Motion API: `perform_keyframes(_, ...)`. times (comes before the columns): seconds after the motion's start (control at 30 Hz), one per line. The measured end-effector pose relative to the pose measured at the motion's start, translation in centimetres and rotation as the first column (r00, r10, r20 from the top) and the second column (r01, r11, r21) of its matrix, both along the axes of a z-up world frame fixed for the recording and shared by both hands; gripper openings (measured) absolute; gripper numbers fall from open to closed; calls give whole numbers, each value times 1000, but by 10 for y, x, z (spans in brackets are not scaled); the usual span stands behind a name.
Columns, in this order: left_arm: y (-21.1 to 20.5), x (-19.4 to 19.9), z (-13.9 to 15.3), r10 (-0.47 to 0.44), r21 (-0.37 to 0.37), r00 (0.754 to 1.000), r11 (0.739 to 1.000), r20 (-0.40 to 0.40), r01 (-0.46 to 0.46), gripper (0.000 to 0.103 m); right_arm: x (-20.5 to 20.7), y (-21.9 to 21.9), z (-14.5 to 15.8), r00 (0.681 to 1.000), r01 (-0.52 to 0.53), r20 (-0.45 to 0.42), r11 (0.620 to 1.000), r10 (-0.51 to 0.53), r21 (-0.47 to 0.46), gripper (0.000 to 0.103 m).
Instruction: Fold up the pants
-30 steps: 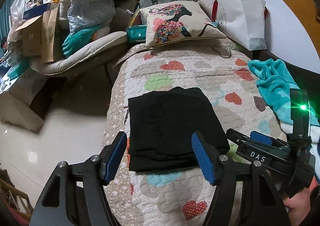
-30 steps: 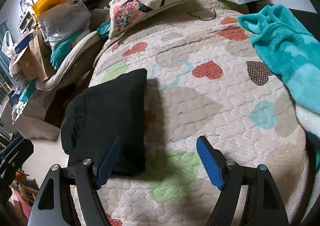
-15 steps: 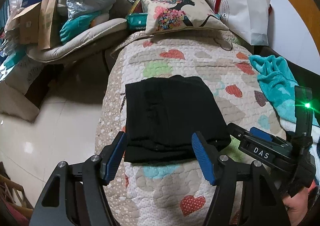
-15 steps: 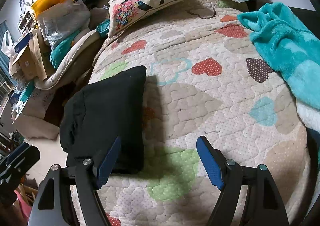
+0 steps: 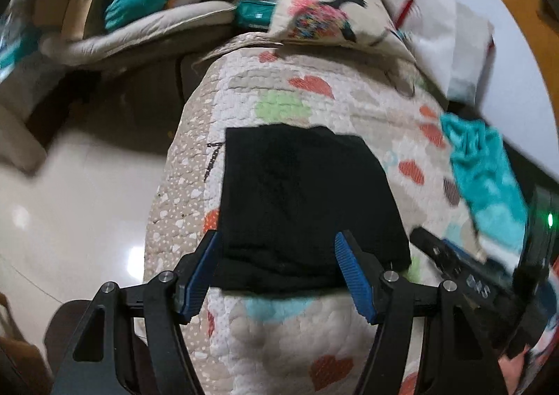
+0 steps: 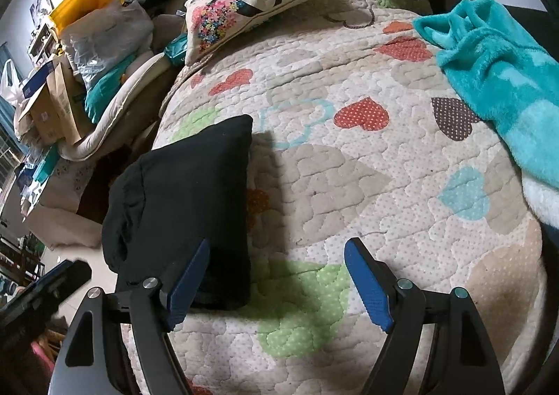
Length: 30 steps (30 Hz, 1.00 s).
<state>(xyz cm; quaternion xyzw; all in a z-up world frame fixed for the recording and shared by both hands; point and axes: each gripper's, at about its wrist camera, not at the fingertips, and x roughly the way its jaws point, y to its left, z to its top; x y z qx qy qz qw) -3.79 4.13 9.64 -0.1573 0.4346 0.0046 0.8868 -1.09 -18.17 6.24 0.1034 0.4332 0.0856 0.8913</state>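
Pants [image 5: 304,206] already folded into compact black rectangle, lying flat on heart quilt [image 6: 349,185] near its left edge. Our left gripper [image 5: 279,272] and right gripper [image 6: 276,283] both spread wide, holding nothing. We judge task essentially done; at most tidy-up left.

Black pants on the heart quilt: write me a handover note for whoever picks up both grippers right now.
Left gripper: jaws open, empty, hovering over the near edge of the folded black fabric pants.
Right gripper: jaws open, empty, over bare quilt just right of the pants.
Pants: a compact, roughly rectangular bundle lying flat near the left edge of the cream heart-patterned quilt. The teal fleece blanket lies apart on the right.
Done: the folding looks finished; no loose legs visible.
Left: probably nothing beyond a check of the near edge, then withdraw.
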Motion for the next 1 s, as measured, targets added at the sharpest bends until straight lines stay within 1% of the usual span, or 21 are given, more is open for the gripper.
perform_keyframes(0.1,23,13,-9,11,-100,1000,995,-17,-12,67,8,6,13,1000,-26,10,1000,26,0,84)
perform_keyframes(0.17,38,23,-18,8,-167,1000,986,-29,-13,67,19,11,21,998,-59,-4,998,59,12,84)
perform_keyframes(0.23,48,31,-27,4,-206,999,978,-36,-11,67,30,18,24,996,-84,-23,996,84,19,85)
perform_keyframes(0.3,54,41,-39,-12,-247,999,969,-46,0,67,47,25,20,990,-119,-68,992,121,28,87)
perform_keyframes(0.37,58,52,-52,-37,-296,997,955,-67,15,67,60,28,14,989,-124,-80,992,125,19,87)
perform_keyframes(0.43,59,61,-64,-67,-355,995,934,-79,35,67,74,30,3,989,-120,-92,993,119,0,87)
perform_keyframes(0.47,56,65,-69,-85,-375,993,926,-81,49,67,80,29,-3,987,-120,-107,993,121,16,87)
perform_keyframes(0.5,54,69,-72,-97,-382,992,922,-82,58,68,86,28,-9,984,-119,-130,992,124,48,87)
perform_keyframes(0.57,47,76,-79,-132,-402,988,911,-75,92,78,95,27,-23,975,-124,-164,980,149,153,87)
perform_keyframes(0.6,44,80,-83,-143,-410,987,907,-78,100,80,98,28,-29,971,-127,-177,974,161,189,87)
perform_keyframes(0.63,41,82,-86,-145,-414,986,905,-80,100,84,101,29,-36,966,-132,-190,967,174,218,87)
perform_keyframes(0.67,39,84,-88,-144,-416,987,904,-70,102,92,104,31,-43,959,-139,-206,958,193,252,87)
perform_keyframes(0.7,36,84,-88,-144,-419,988,902,-59,107,94,106,33,-49,955,-141,-215,951,204,275,87)
perform_keyframes(0.77,30,87,-86,-142,-390,987,915,-73,103,95,107,35,-53,959,-137,-198,945,202,298,88)
perform_keyframes(0.8,27,87,-84,-149,-364,985,925,-83,110,93,107,36,-53,960,-143,-190,942,207,304,88)
perform_keyframes(0.83,26,87,-82,-147,-345,985,933,-92,107,78,107,38,-52,957,-153,-190,939,218,307,87)
perform_keyframes(0.87,26,86,-80,-144,-318,984,942,-103,104,66,107,40,-51,954,-167,-189,934,234,314,80)
perform_keyframes(0.9,27,85,-79,-150,-320,984,941,-101,111,59,107,43,-49,947,-186,-193,926,258,328,66)
perform_keyframes(0.93,30,83,-76,-148,-330,984,938,-95,109,49,106,45,-46,947,-193,-192,931,260,309,65)
perform_keyframes(0.97,34,81,-74,-144,-348,985,932,-94,103,43,105,47,-42,945,-207,-185,931,270,299,59)
perform_keyframes(1.0,37,80,-71,-139,-368,986,925,-91,96,41,104,50,-38,943,-223,-178,931,281,288,54)
